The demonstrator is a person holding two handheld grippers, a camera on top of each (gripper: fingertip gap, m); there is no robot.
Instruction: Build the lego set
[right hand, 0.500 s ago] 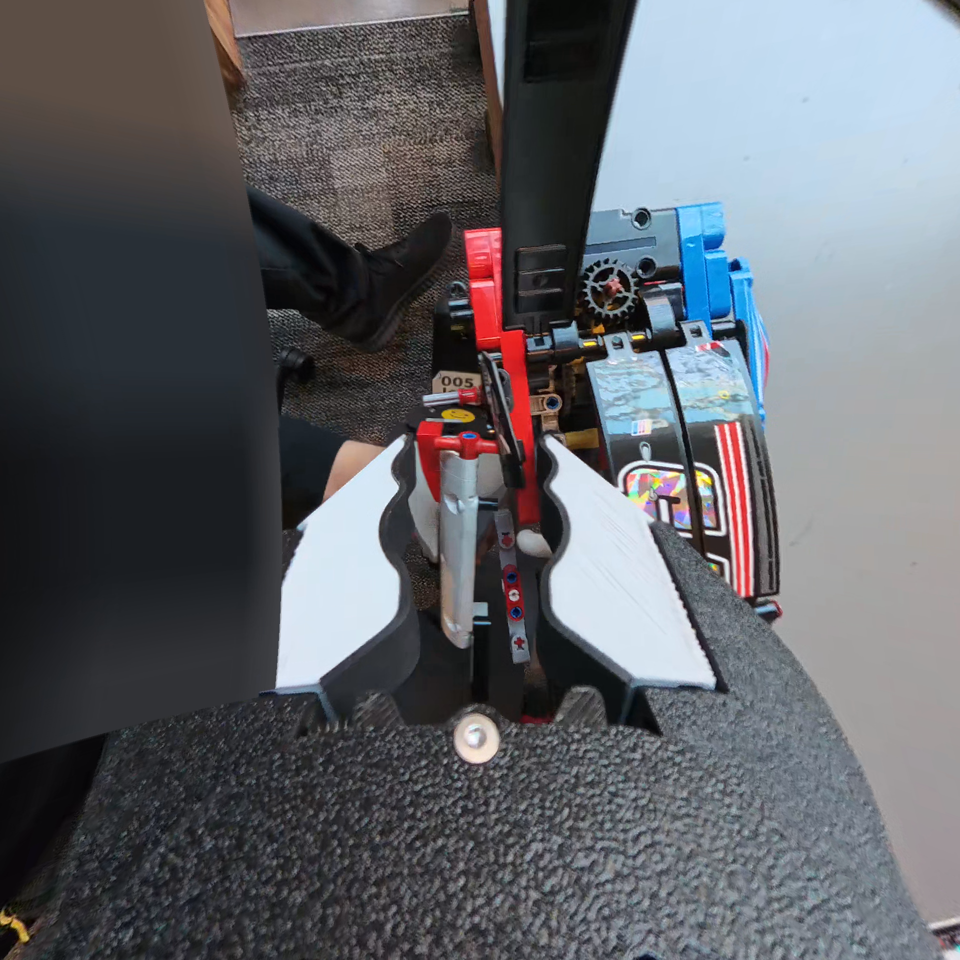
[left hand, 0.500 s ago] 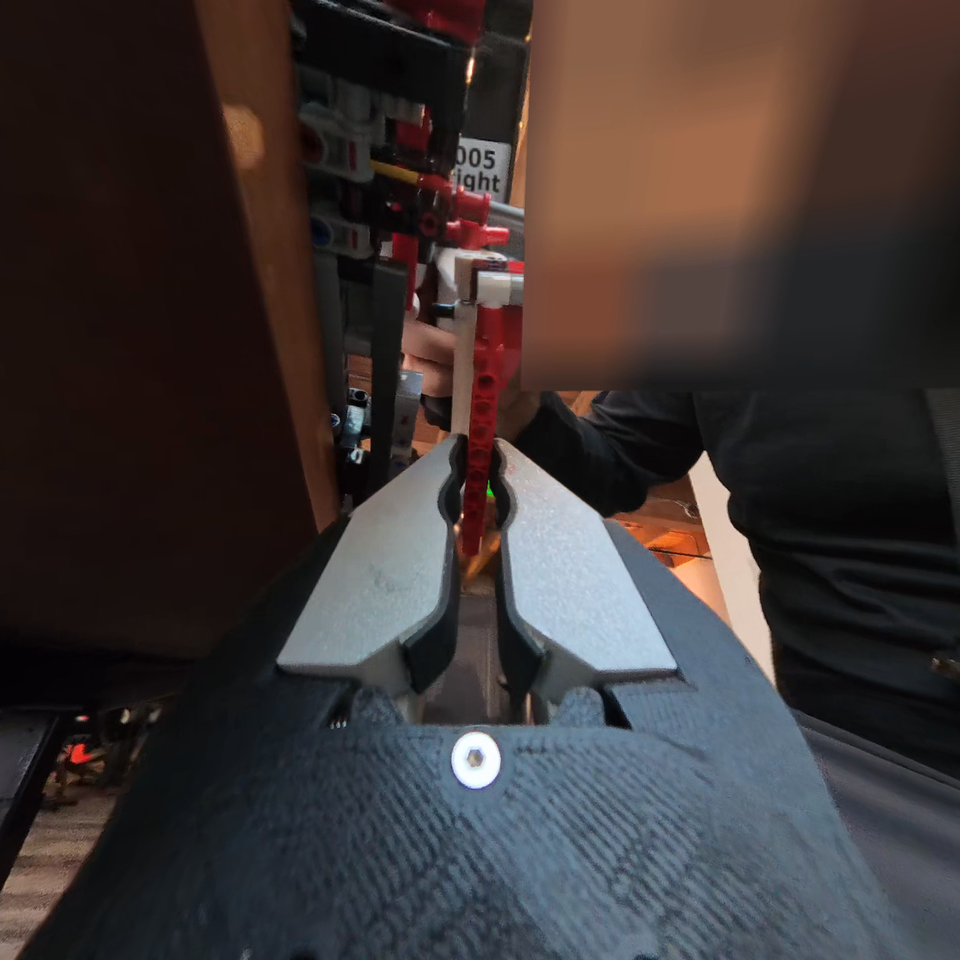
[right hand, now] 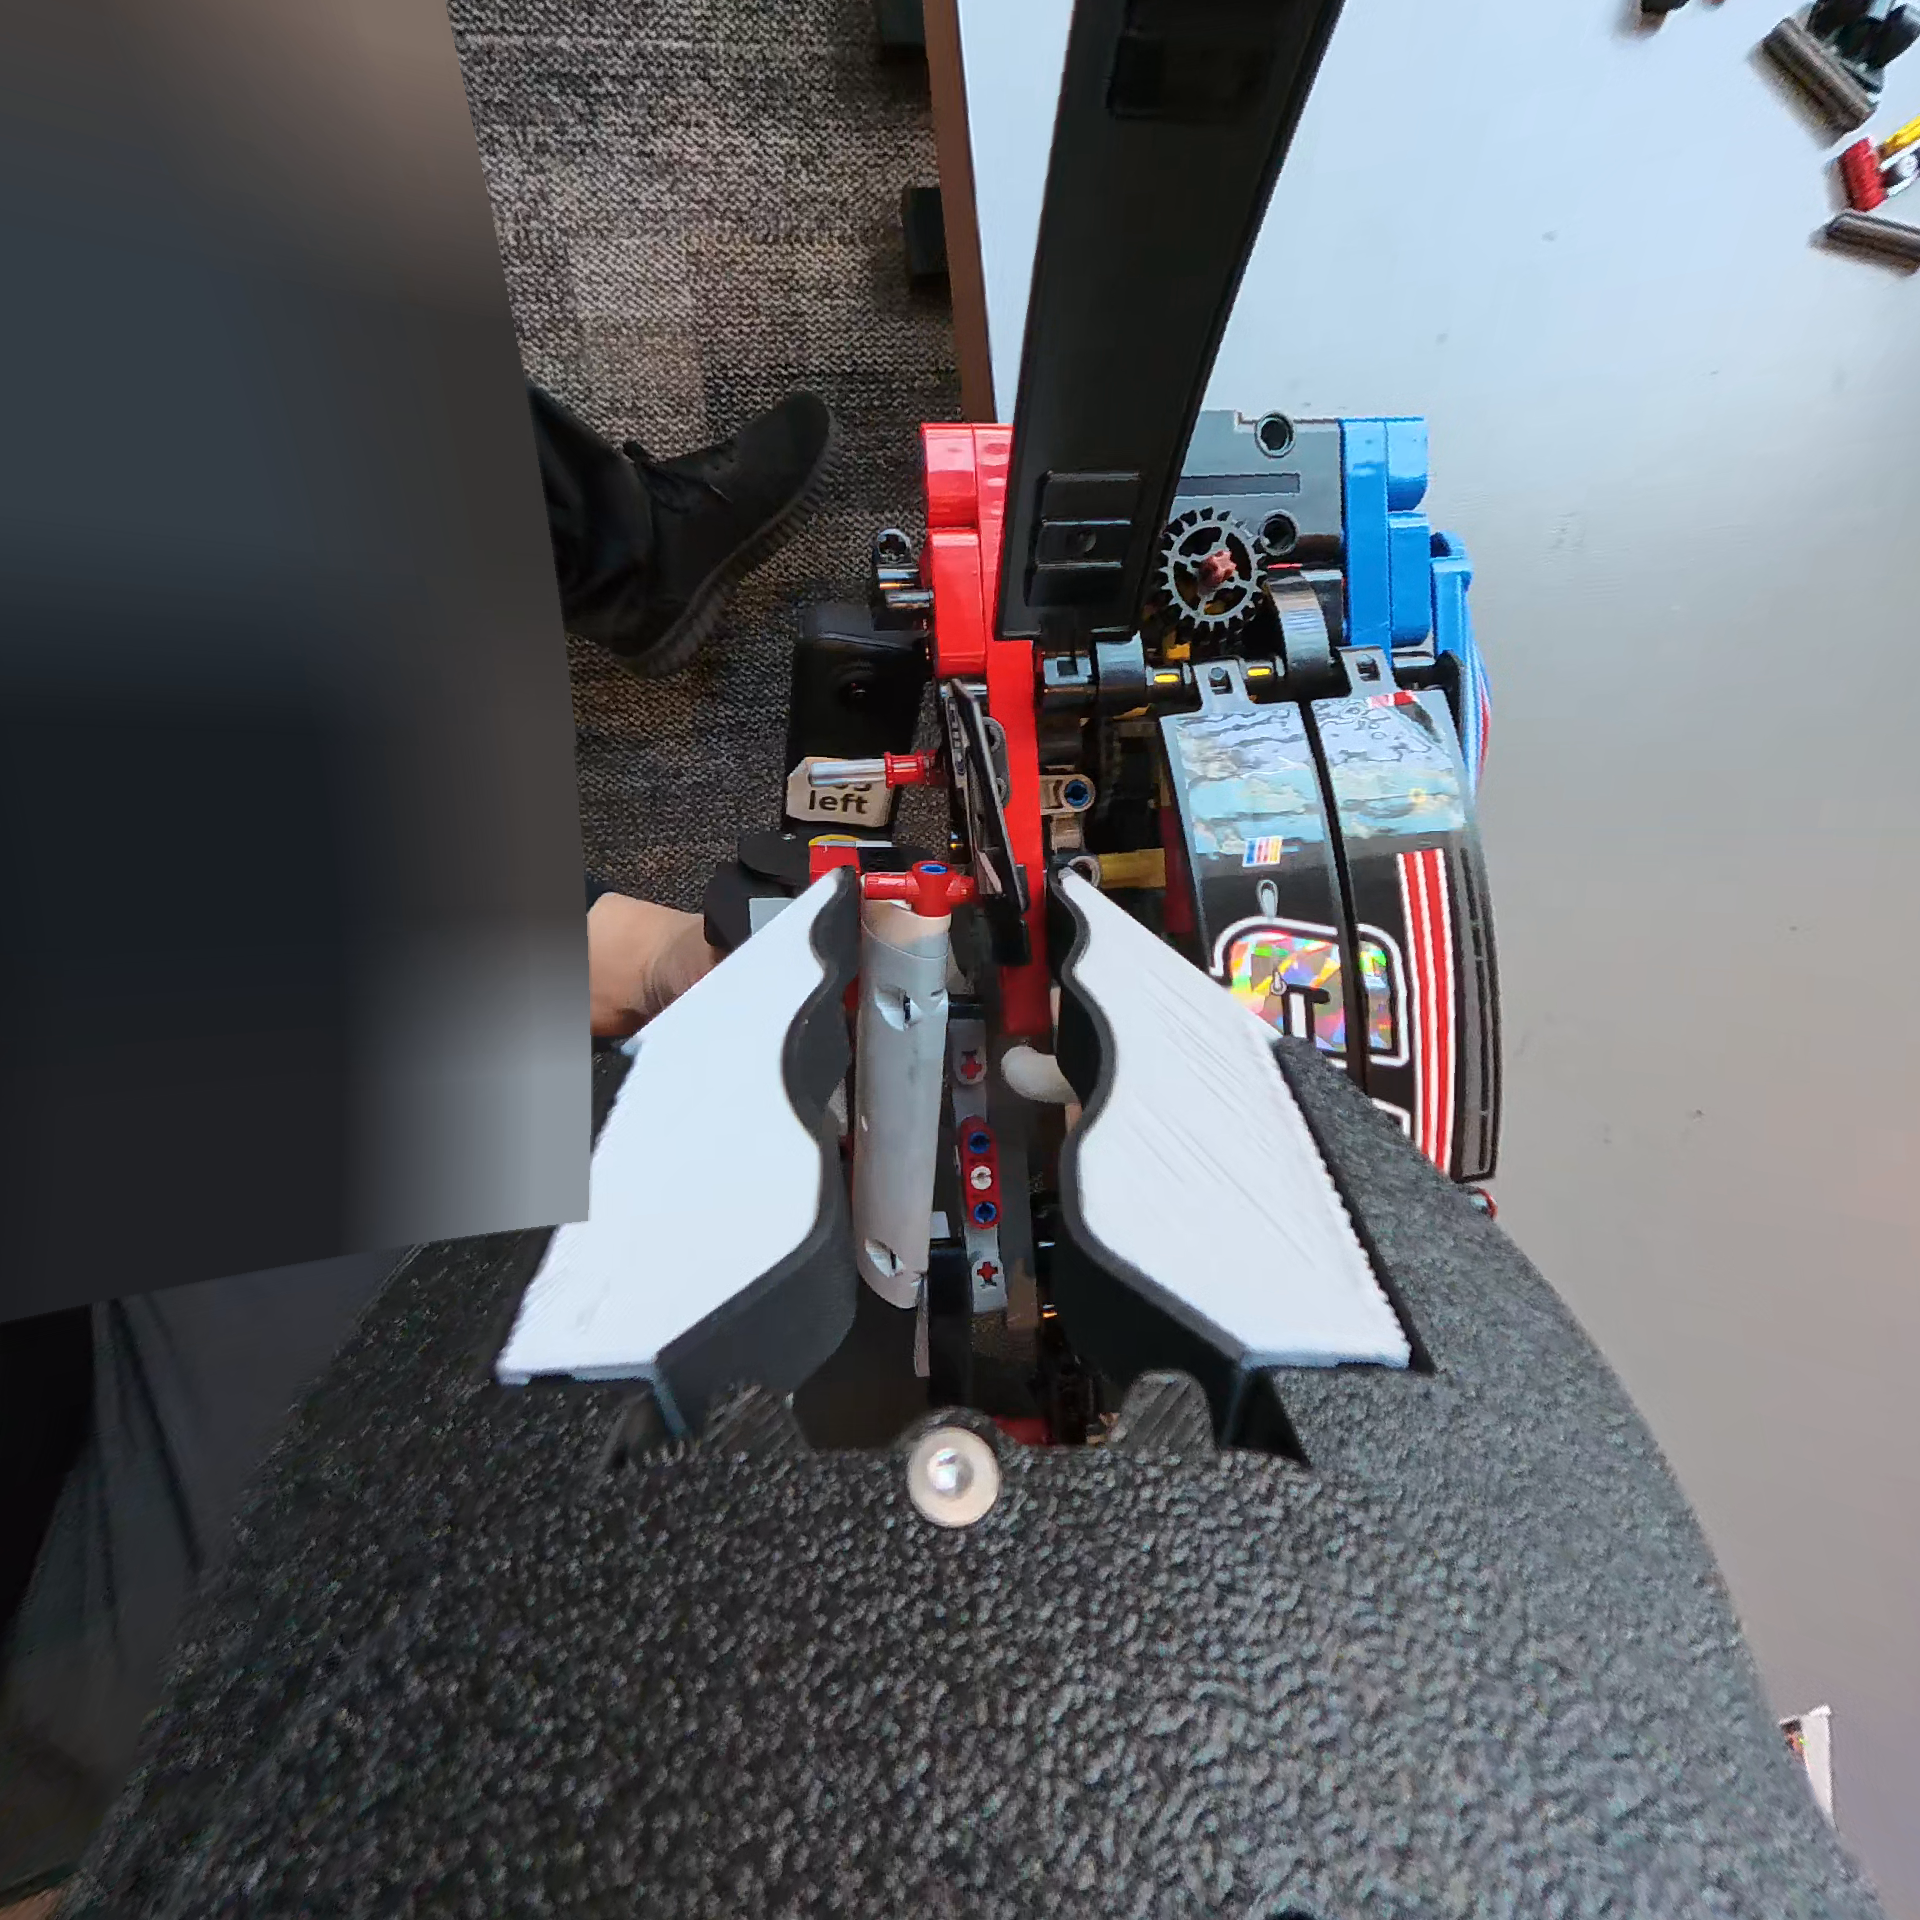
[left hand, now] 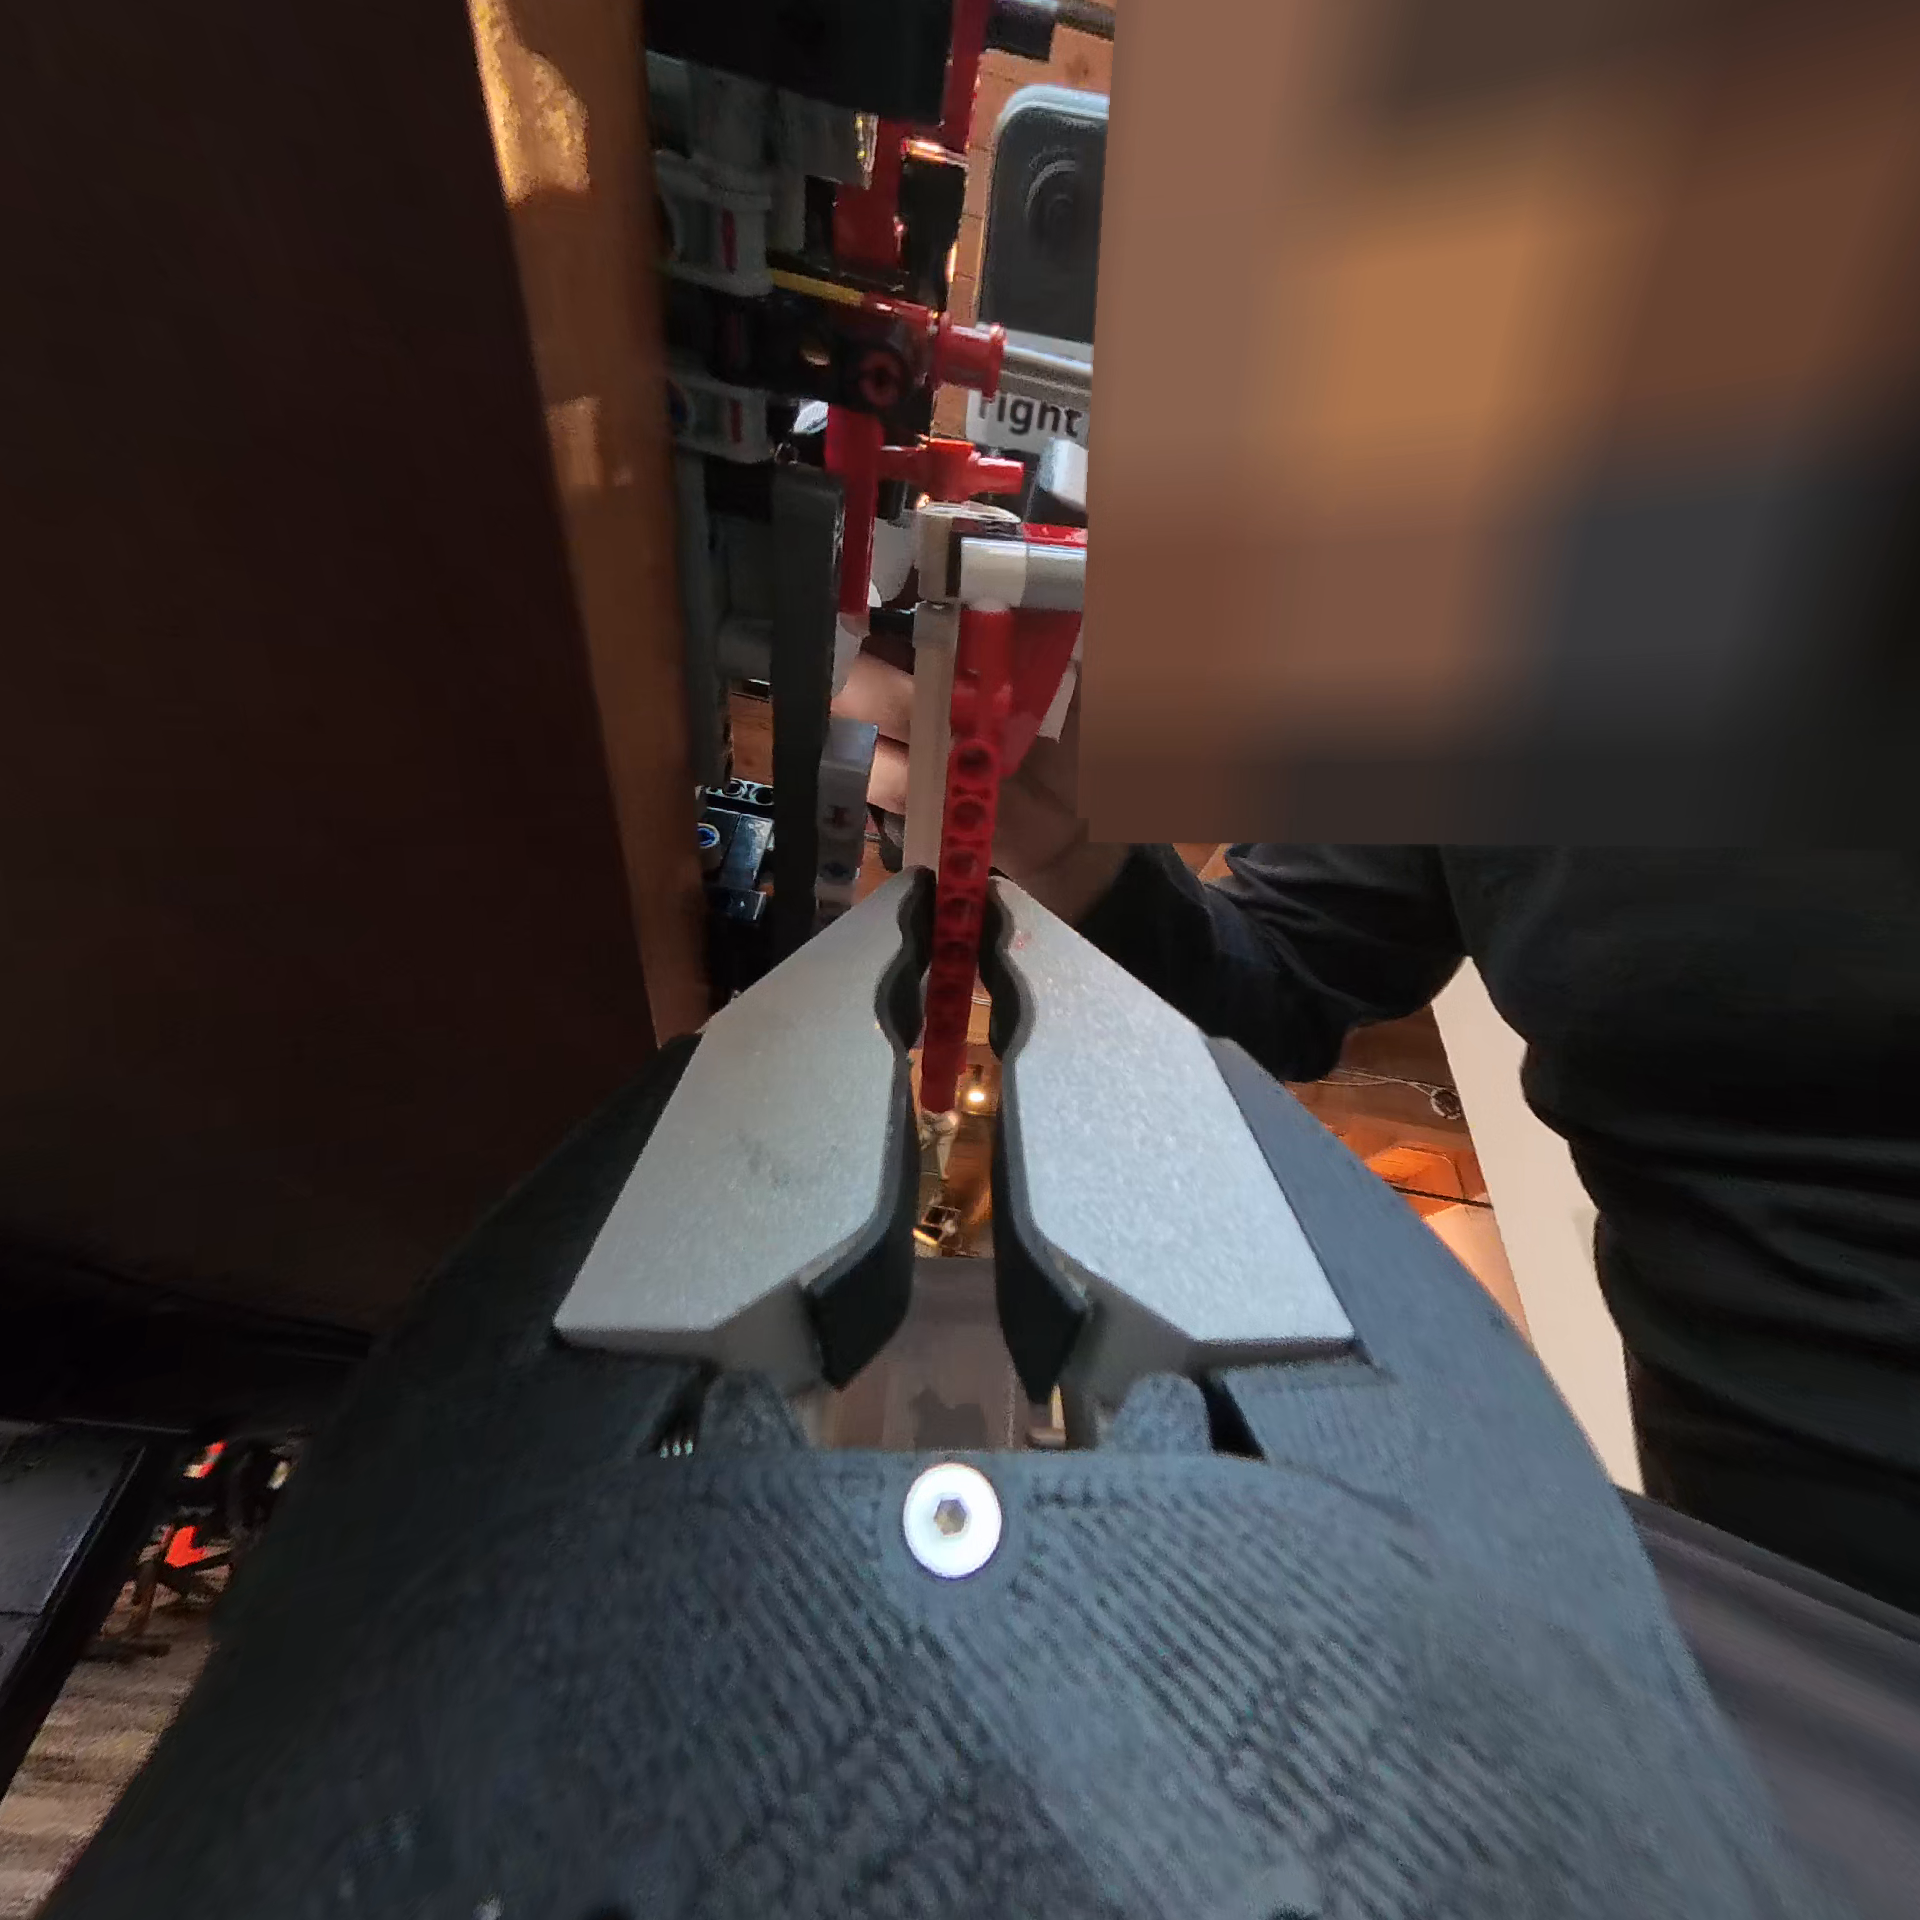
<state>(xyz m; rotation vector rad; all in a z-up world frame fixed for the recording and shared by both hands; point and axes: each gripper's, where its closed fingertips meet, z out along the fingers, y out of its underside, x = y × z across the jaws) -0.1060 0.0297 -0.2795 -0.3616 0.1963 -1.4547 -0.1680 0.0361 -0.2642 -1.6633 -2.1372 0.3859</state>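
The Lego model (right hand: 1299, 831) is a black, red and blue car body standing at the grey table's edge, with a long black beam (right hand: 1143, 260) rising from it. My right gripper (right hand: 951, 894) is closed around the model's side, with a grey tube piece (right hand: 899, 1091) and the red frame (right hand: 1013, 790) between its fingers. My left gripper (left hand: 956, 894) is shut on a thin red holed beam (left hand: 971, 790) that hangs from a grey connector (left hand: 997, 566) on the model. The left gripper also shows in the right wrist view (right hand: 842, 707), below the table edge.
The grey table (right hand: 1662, 727) holds loose black and red parts (right hand: 1860, 156) at its far right. A person's shoe (right hand: 717, 530) rests on grey carpet and a hand (right hand: 644, 966) is near the model. A brown wooden panel (left hand: 312, 623) fills the left side. About 6 cm separates my left fingertips from my right.
The model's red pins and the right gripper's camera sit lower and closer in the left wrist view. Both grips are unchanged.
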